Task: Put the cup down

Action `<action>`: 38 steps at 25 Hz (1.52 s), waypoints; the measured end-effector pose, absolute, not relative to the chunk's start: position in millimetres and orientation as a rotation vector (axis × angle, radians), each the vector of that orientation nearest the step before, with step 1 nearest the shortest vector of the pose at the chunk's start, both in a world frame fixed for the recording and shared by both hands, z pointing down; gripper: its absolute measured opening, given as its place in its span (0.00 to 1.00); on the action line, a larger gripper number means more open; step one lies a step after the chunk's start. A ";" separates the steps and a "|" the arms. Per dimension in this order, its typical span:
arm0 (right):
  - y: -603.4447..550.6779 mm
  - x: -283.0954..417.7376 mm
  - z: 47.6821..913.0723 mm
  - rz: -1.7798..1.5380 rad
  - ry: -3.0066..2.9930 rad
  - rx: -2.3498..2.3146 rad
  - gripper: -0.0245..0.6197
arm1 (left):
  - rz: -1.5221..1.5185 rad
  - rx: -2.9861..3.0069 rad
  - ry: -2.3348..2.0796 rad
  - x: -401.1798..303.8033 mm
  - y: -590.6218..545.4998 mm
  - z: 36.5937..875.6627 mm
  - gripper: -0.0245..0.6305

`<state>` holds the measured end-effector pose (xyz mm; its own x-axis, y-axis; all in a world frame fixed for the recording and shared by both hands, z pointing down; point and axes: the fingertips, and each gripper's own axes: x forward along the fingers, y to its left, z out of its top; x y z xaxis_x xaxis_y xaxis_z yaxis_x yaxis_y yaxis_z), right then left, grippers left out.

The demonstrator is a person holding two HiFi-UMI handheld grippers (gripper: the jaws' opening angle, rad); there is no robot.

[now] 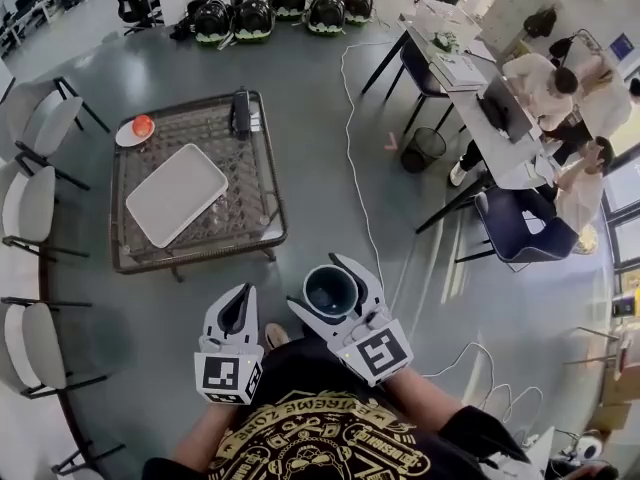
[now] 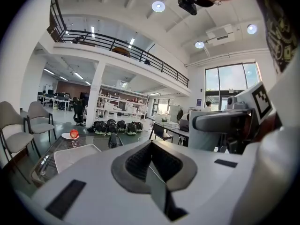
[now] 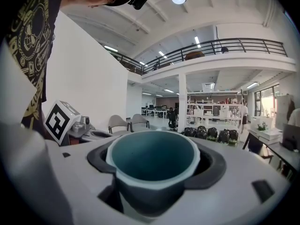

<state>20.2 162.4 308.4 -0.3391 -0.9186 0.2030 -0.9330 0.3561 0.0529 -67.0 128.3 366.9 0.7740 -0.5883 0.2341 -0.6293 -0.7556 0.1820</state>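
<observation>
Teal cup stood upright, pinched between the fingers of my right gripper, short of the glass table's near edge. My left gripper's fingers were pressed together, empty.

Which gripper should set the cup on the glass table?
Right. The right gripper grips the teal cup upright; the left gripper is shut, empty. The table lies ahead of both.

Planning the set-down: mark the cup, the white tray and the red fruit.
cup (image 1: 330,290): head view, on its teal inside.
white tray (image 1: 176,193): head view, on its flat middle.
red fruit (image 1: 142,125): head view, on its top.
</observation>
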 end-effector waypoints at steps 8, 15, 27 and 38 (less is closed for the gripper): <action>132.7 23.4 310.9 0.115 -2.505 1.607 0.62 | 0.256 2.687 -1.049 -68.3 108.1 369.3 0.05; 99.7 39.3 312.7 0.118 -2.569 1.536 0.62 | 0.273 2.645 -1.142 -58.6 84.3 368.8 0.05; 47.3 62.2 313.9 0.102 -2.654 1.420 0.62 | 0.302 2.566 -1.272 -40.2 41.7 370.3 0.05; 7.9 79.1 320.0 0.094 -2.731 1.295 0.62 | 0.337 2.490 -1.390 -25.5 11.8 371.9 0.05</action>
<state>79.1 7.9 320.0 -0.6276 -0.7671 0.1329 -0.7744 0.6326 -0.0057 -25.5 11.8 371.9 0.5128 -0.7931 0.3286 -0.8556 -0.5037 0.1195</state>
